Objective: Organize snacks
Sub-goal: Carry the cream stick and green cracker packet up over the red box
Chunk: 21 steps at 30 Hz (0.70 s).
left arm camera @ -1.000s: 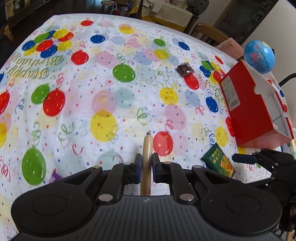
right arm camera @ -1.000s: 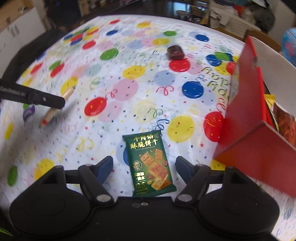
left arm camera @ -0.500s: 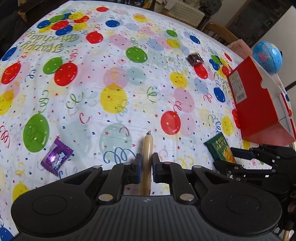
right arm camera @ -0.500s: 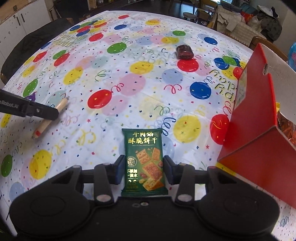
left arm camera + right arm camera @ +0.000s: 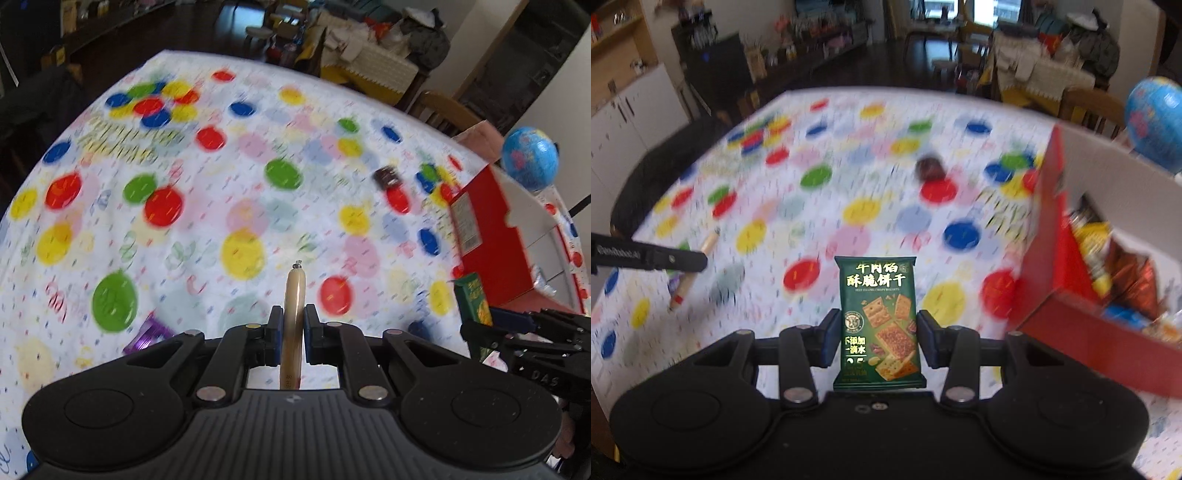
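Observation:
My left gripper [image 5: 293, 325] is shut on a beige sausage stick [image 5: 293, 295], held off the balloon-print tablecloth [image 5: 184, 229]. Seen from the right wrist view, that sausage stick [image 5: 696, 267] pokes out of the left gripper's black finger [image 5: 665, 258]. My right gripper [image 5: 877, 334] is shut on a green cracker packet [image 5: 879, 317], lifted above the cloth. In the left wrist view the same green packet [image 5: 474, 299] shows at the right, in the right gripper. The red snack box [image 5: 1082, 306] stands open to the right, with several wrapped snacks inside.
A dark red wrapped snack [image 5: 929, 168] lies far out on the tablecloth, and a purple candy wrapper [image 5: 147, 332] lies near my left gripper. A blue globe [image 5: 532, 158] stands behind the red box [image 5: 491, 236]. Chairs and cluttered furniture ring the table's far side.
The right gripper closed on the green packet and lifted it off the cloth. Both grippers rose, and the left one carried the sausage stick up with it.

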### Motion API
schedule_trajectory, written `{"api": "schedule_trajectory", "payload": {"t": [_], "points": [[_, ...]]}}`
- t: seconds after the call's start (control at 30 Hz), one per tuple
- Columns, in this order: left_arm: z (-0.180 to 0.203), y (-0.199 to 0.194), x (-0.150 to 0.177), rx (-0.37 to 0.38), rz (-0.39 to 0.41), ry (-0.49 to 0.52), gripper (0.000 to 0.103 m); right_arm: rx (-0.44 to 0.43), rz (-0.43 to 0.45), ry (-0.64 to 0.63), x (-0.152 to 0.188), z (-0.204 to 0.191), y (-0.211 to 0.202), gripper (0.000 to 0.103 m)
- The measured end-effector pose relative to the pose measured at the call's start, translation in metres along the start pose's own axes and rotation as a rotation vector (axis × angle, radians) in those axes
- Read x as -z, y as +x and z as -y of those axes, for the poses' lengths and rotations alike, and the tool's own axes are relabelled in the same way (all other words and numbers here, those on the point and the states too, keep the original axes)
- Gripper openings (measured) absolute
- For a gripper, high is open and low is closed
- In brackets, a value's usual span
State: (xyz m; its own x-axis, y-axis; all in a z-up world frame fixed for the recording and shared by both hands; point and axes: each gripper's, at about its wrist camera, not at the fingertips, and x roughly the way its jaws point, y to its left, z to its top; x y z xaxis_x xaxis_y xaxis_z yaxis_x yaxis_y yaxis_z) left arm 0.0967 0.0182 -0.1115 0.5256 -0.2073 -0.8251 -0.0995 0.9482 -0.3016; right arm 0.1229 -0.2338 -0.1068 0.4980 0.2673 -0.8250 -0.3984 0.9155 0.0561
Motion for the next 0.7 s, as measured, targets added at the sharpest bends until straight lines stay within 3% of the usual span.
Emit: {"api": "schedule_trajectory", "payload": {"t": [0.33,0.7], "points": [[0.082,-0.007,-0.033,0.091,0.066,0.141,0.010,0.092,0.150,0.073,-0.016,0.056,-0.063,0.042],[0.193,0.010,-0.063,0.187,0.107,0.325,0.010,0.250,0.211,0.152,-0.012,0.130,-0.099,0.042]]}}
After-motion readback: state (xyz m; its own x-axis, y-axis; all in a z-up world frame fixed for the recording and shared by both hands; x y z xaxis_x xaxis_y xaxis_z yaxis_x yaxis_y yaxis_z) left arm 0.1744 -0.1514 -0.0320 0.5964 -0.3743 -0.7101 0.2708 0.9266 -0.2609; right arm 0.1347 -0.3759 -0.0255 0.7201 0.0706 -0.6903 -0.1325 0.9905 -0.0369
